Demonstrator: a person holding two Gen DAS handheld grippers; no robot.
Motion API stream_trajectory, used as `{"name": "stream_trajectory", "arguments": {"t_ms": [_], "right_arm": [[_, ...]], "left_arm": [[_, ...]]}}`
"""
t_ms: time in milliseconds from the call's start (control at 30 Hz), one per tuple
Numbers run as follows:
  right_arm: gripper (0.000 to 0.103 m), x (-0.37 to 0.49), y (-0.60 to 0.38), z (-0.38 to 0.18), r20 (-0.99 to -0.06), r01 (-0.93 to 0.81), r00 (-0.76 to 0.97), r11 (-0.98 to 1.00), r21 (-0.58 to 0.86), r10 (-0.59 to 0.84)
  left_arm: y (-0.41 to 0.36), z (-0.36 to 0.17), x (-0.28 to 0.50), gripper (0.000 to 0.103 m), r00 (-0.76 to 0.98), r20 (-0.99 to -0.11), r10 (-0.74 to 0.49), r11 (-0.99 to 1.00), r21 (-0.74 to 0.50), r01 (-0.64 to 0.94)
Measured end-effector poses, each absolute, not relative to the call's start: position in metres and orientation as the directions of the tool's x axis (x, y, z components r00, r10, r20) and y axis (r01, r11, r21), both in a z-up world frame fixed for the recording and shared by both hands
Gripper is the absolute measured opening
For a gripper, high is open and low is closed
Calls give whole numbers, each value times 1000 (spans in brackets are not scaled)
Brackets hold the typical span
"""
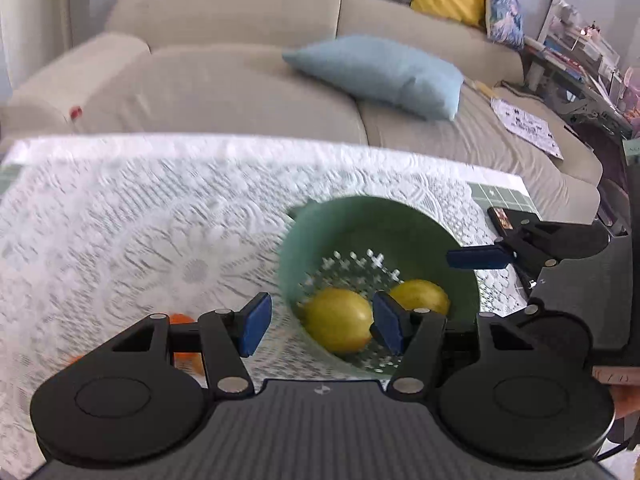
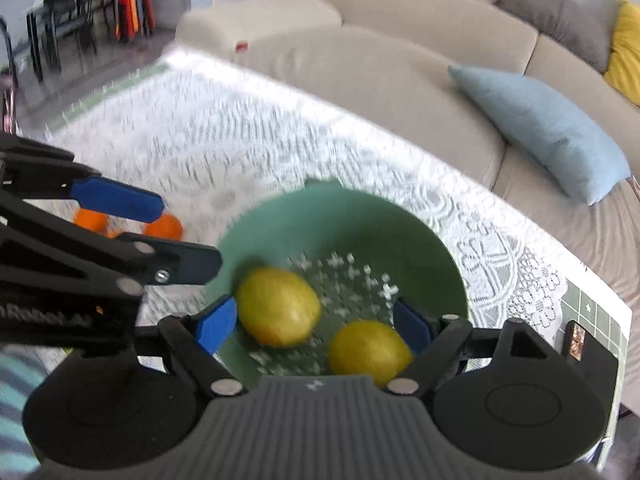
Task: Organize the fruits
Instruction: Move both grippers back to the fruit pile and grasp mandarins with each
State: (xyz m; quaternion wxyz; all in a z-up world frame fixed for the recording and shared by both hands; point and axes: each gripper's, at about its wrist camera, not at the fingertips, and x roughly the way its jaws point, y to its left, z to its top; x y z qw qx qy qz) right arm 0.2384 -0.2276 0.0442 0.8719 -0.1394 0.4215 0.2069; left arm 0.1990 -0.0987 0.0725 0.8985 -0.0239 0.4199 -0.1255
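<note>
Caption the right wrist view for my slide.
Open right gripper above a green bowl holding two lemons, oranges on the lace cloth beyond.

Two lemons (image 2: 278, 306) (image 2: 370, 350) are being held apart in a bowl (image 2: 360, 220) at lower centre of the right wrist view, on a tablecloth (image 2: 240, 140); oranges (image 2: 166, 227) are lying at its left; a sofa (image 2: 360, 68) is standing behind.

Black left gripper (image 1: 320, 330), right gripper (image 2: 316, 326), blue fingers (image 1: 254, 324), silver screws
</note>
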Motion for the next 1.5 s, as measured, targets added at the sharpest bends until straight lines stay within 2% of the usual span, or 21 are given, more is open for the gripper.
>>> {"name": "stream_trajectory", "arguments": {"t_ms": [267, 500, 800, 900, 1033, 1233, 1500], "right_arm": [[85, 205, -202, 56, -728, -504, 572, 862, 51, 378], [84, 186, -174, 49, -703, -543, 509, 819, 186, 497], [61, 171, -143, 13, -667, -513, 462, 789, 337, 585], [53, 171, -139, -2, -670, -477, 445, 790, 385, 595], [53, 177, -135, -20, -687, -418, 407, 791, 446, 602], [53, 186, -128, -33, -732, -382, 364, 809, 448, 576], [53, 199, -125, -50, -753, -324, 307, 808, 493, 582]], "left_arm": [[-52, 92, 164, 69, 695, -689, -205, 975, -84, 205], [-7, 83, 145, 69, 699, -695, -170, 983, -69, 171], [41, 42, 132, 68, 684, -716, -136, 991, -86, 107], [53, 29, 134, 68, 693, -708, -134, 991, -93, 97], [68, 13, 143, 68, 687, -715, -131, 991, -115, 68], [91, -12, 157, 68, 676, -718, -166, 978, -210, 17], [100, -32, 174, 68, 648, -737, -195, 962, -271, -19]]}}
